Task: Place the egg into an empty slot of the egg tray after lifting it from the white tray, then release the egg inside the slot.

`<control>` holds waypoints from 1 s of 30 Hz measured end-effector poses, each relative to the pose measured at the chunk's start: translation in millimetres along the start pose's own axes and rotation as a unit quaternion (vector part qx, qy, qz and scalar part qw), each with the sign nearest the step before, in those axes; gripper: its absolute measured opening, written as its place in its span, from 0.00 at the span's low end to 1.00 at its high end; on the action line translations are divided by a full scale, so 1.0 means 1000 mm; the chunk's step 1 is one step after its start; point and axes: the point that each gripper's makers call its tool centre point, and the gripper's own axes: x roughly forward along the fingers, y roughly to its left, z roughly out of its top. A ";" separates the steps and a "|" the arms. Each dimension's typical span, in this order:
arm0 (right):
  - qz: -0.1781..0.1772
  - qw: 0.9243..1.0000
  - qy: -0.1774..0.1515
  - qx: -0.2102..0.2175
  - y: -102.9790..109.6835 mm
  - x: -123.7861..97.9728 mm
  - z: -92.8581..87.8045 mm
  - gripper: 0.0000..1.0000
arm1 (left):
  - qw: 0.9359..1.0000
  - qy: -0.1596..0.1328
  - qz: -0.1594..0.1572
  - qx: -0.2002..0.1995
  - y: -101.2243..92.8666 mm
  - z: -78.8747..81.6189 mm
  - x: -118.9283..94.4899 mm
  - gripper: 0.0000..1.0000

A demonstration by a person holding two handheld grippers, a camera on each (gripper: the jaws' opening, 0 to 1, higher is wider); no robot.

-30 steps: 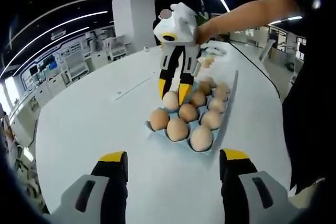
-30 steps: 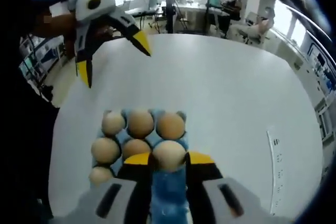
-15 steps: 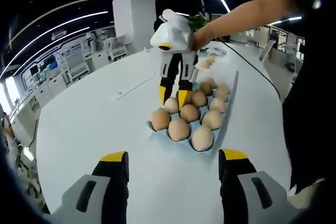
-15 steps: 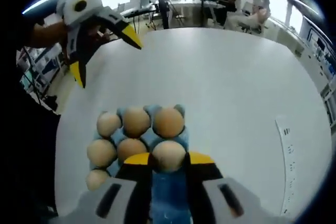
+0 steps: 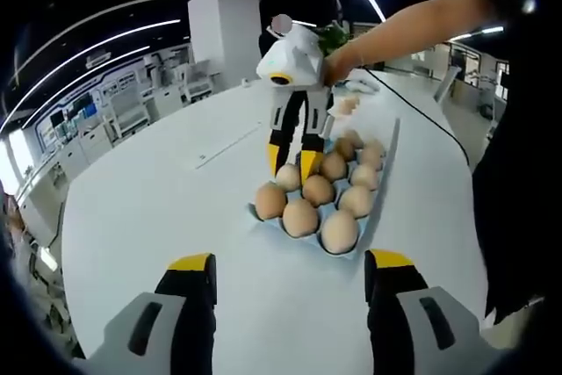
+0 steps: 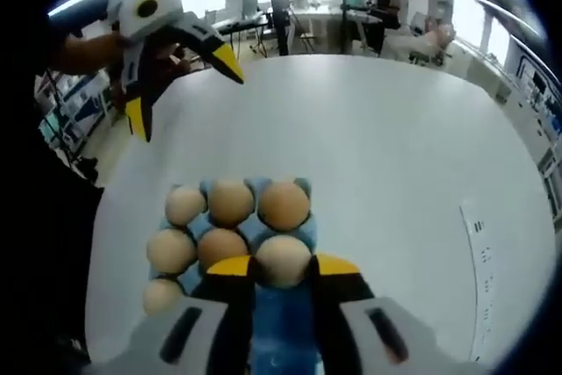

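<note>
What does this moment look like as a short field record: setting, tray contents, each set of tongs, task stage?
setting: white table, blue egg tray on it
tray contents: brown eggs in most slots; count uncertain
right tongs: yellow tips either side of a pale egg seated in a tray slot, apparently touching it
left tongs: open, held above the bare table short of the tray
task stage: egg in slot, release not yet evident

The right claw (image 6: 281, 266) stands over the egg tray (image 6: 294, 230) on the desk (image 6: 395, 173), its tips at either side of one egg (image 6: 281, 258) in a slot. Other eggs fill the slots ahead and left of it. The left claw (image 6: 180, 76) hangs farther ahead-left, apart from the tray.
</note>
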 end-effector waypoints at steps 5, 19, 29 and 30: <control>-0.016 0.999 -0.032 0.024 -0.005 -0.020 0.002 0.23 | 1.000 0.004 -0.002 0.002 -0.001 -0.001 0.001 0.69; -0.053 0.996 -0.037 0.056 -0.007 -0.047 -0.034 0.22 | 1.000 0.006 -0.011 0.010 -0.008 0.006 0.007 0.69; -0.075 0.994 -0.027 0.072 -0.008 -0.064 -0.061 0.22 | 1.000 0.004 -0.012 0.011 -0.010 0.008 0.009 0.69; -0.078 0.994 -0.025 0.075 -0.007 -0.067 -0.065 0.22 | 1.000 0.005 -0.011 0.012 -0.009 0.007 0.009 0.69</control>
